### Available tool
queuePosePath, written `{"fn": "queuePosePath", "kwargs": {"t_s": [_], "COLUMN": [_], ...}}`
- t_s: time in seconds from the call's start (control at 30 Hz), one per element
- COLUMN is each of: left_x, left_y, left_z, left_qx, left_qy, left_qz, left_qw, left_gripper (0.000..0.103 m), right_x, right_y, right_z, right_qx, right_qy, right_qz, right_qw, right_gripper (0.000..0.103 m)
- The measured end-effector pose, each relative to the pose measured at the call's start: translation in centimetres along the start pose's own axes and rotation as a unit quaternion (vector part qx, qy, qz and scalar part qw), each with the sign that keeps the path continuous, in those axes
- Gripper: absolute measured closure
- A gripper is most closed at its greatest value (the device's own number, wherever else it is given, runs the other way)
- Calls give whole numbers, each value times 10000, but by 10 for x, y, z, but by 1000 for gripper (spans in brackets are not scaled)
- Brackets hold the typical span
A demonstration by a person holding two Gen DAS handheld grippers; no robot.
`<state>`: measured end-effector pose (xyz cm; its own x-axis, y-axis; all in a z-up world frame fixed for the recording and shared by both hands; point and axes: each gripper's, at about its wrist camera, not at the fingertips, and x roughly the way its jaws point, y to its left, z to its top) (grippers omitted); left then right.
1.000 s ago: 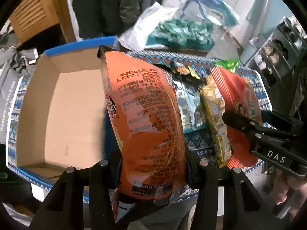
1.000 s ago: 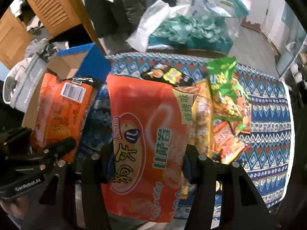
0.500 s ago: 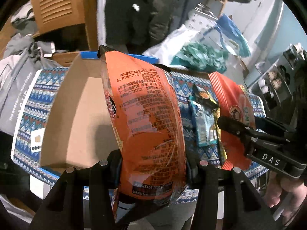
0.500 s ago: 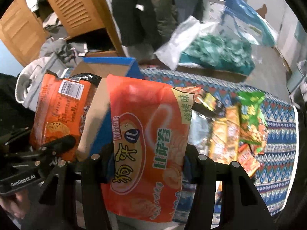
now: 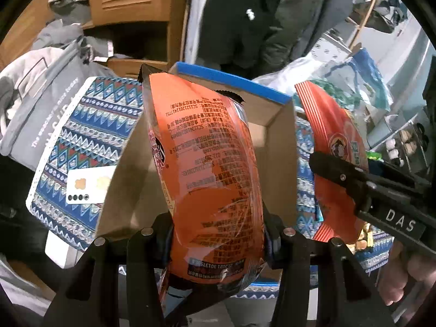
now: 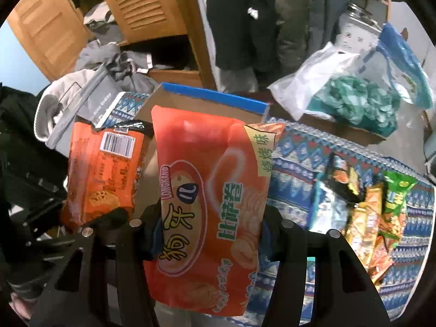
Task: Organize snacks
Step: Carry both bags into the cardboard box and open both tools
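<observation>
Here, an orange bag (image 5: 207, 179) is clamped between the fingers of the left gripper (image 5: 218, 234), its printed back turned to the left wrist camera and its dark crimped top edge uppermost. It is held above the open cardboard box (image 5: 278, 147), whose blue rim is seen behind it. The box stands on a patterned cloth (image 5: 90, 136), and a white card (image 5: 87, 185) lies on that cloth just left of the box.

A red bag (image 6: 209, 212) with a green corner label is gripped in the right gripper (image 6: 209, 234), the pads pressed on both its sides. It is held in front of the box too, just beside the orange bag, which appears at the left of the right wrist view. A hand (image 5: 406, 280) is seen under the right gripper's body.

Further snack packets (image 6: 368, 212) are left in a loose row on the cloth at the right, well apart from the box. A clear sack of green items (image 6: 354, 103) is seen beyond the cloth.
</observation>
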<state>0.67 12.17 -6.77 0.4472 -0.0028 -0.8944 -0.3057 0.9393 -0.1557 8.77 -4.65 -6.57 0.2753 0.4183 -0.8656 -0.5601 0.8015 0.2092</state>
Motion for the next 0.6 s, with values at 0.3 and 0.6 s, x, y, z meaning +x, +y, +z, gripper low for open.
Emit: {"fn": "queuePosePath", "kwargs": {"t_s": [0.3, 0.6], "left_x": [22, 34], "left_y": [24, 40], "left_z": [3, 0], "left_qx": [-249, -524], "left_qy": [175, 333], "left_qz": [234, 597], "left_qw": [9993, 9963], "left_gripper": [53, 45], "right_x": [36, 61], "right_y": [26, 34], "right_z": [13, 17], "right_qx": [-47, -59], "right_qy": [291, 518], "right_qz": [129, 205], "right_qw": [9995, 9984], "right_gripper": [48, 36]}}
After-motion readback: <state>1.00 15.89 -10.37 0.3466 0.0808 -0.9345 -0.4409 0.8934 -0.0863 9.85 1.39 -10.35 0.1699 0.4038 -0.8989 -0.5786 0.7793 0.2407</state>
